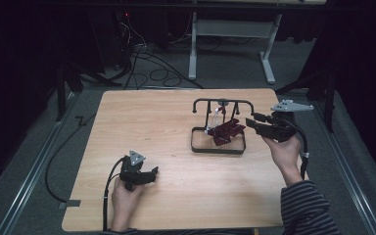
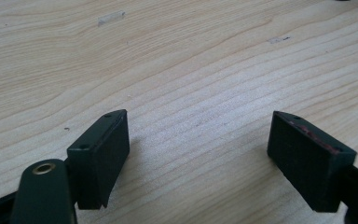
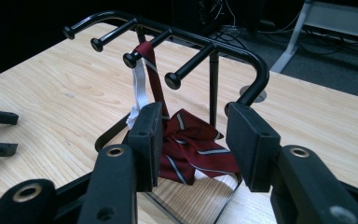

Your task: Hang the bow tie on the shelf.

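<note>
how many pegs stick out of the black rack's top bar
4. In the right gripper view the pegs run in a row along the rack: outermost peg, second peg, third peg with the striped tie hanging from it, nearest peg. None look hidden.

Dark red tie point(image 1: 226, 131) draped on black rack point(image 1: 219, 147), right gripper point(image 1: 254, 121) beside it, jaws apart

Dark red tie point(image 3: 189, 144) with thin white stripes on black rack point(image 3: 242, 51), white strap point(image 3: 140, 91) at ten o'clock; light wood table point(image 1: 142, 117)
</note>
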The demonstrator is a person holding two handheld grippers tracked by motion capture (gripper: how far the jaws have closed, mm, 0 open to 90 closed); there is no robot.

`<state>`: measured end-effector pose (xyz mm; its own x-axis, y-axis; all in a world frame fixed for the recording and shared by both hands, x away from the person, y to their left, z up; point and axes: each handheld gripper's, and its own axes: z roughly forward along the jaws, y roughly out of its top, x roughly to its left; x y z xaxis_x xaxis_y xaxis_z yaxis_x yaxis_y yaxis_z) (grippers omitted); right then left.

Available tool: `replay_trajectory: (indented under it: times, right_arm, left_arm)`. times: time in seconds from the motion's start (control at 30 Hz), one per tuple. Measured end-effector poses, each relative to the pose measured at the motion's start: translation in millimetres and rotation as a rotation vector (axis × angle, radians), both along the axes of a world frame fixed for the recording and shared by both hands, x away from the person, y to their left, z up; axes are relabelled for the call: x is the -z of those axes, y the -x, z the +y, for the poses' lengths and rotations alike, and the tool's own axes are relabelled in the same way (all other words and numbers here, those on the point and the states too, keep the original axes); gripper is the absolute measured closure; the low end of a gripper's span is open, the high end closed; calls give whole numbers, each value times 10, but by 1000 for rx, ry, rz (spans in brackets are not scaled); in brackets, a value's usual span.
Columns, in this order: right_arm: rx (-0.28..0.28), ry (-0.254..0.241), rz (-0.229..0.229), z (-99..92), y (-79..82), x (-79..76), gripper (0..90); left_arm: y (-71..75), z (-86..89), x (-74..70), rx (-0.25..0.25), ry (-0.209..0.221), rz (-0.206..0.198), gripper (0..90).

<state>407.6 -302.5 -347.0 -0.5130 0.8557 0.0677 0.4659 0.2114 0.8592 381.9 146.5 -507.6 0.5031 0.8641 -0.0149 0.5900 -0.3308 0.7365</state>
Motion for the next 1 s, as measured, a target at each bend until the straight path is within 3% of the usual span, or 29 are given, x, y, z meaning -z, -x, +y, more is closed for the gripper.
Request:
replay_trajectory:
  times: [1.0]
  right_arm:
    - [32, -26, 9, -222, 196, 148, 566]
  left_arm:
    - [0, 0, 0, 0, 0, 0, 212]
